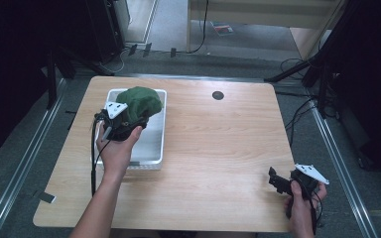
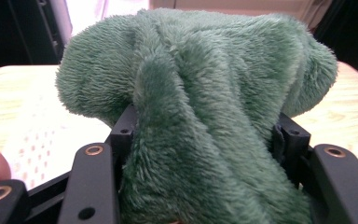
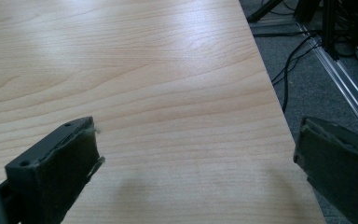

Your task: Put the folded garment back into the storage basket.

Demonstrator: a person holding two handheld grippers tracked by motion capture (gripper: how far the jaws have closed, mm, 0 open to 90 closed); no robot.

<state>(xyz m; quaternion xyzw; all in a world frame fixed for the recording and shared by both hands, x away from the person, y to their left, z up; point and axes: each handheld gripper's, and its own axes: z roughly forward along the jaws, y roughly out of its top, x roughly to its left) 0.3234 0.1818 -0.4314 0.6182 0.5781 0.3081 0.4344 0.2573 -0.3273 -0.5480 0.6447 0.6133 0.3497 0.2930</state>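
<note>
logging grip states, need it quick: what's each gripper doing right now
Left gripper: closed on the green plush cloth, held over the white tray.
Right gripper: open, holding nothing, over the bare table.

Nothing readable here, honestly. No labels, brand names, numbers or signs that I can make out in the high view or either gripper view. There's a small flat thing (image 1: 222,28) on the floor past the far edge of the table (image 1: 218,148) that could carry print, but it's way too small and blurry to read.
</note>
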